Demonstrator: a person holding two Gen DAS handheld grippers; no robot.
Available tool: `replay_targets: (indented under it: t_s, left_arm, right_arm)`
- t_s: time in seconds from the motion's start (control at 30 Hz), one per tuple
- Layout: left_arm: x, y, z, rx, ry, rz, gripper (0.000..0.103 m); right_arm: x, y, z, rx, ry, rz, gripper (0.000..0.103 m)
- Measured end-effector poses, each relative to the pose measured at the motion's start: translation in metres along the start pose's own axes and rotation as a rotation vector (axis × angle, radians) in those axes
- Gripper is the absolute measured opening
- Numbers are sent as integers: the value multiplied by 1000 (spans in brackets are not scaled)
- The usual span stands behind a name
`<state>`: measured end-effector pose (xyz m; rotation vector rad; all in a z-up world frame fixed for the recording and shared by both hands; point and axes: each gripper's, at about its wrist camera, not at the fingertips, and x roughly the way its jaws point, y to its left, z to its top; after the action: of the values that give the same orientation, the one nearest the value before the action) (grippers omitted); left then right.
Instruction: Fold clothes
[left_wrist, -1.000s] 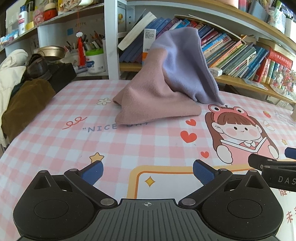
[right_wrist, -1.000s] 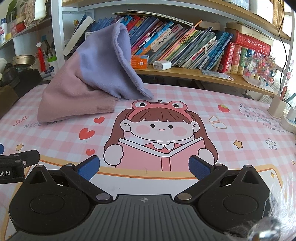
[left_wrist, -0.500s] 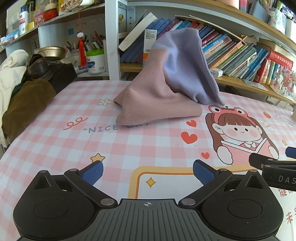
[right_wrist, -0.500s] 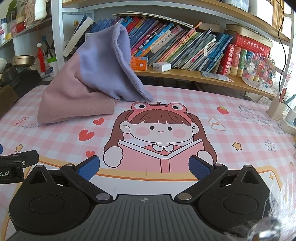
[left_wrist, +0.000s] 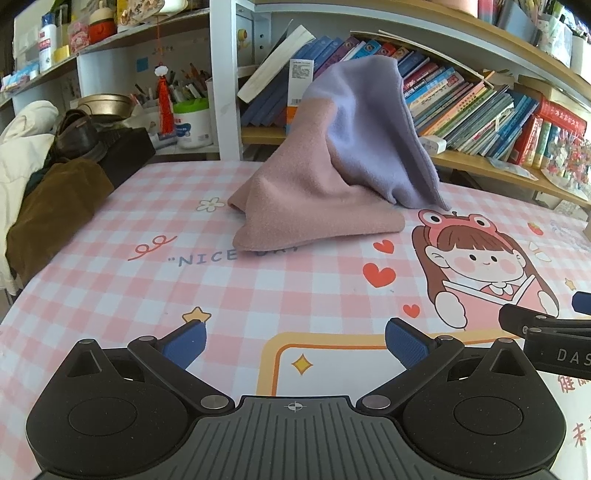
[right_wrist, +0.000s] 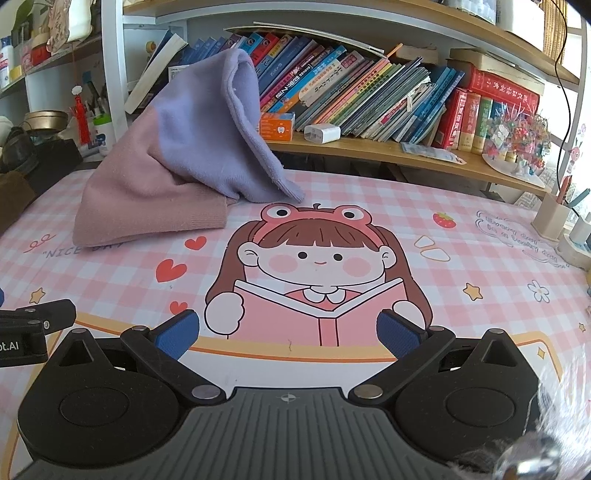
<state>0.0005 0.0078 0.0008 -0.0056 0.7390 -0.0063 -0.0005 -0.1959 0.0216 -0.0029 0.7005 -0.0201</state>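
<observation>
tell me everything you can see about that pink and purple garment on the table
The pink and purple garment is a soft, fleecy-looking knit in two colour blocks: dusty pink below, lavender above. It is unfolded, heaped into a tent-like peak that leans against the bookshelf behind it. Its pink lower part, with a ribbed hem, lies on the pink checked table cover, covering part of the "NICE DAY" print. Neither hand-held gripper touches it.

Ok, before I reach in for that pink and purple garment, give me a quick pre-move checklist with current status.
1. Left gripper jaws open, holding nothing: ok.
2. Right gripper jaws open, holding nothing: ok.
3. Garment lying flat for folding: not ok, it stands peaked against the bookshelf.
4. Bare tablecloth between grippers and garment: ok.
5. Garment snagged on the books: cannot tell.
6. Brown clothing apart from the garment: ok.
</observation>
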Motion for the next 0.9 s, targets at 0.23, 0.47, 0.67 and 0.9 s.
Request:
replay_targets:
  t_s: [0.23,0.47,0.67,0.9]
  left_arm:
    - [0,0,0,0,-1,-1,103]
    - [1,1,1,-2,2,2,103]
    - [1,1,0,-1,1,-1,103]
    - [3,2,1,-5,13,11,103]
  right_arm:
    - [1,1,0,-2,-1,0,103]
    - [3,2,1,-3,1,3,103]
    - [4,2,1,-3,2,4,103]
    - [4,3,1,-3,3,3,103]
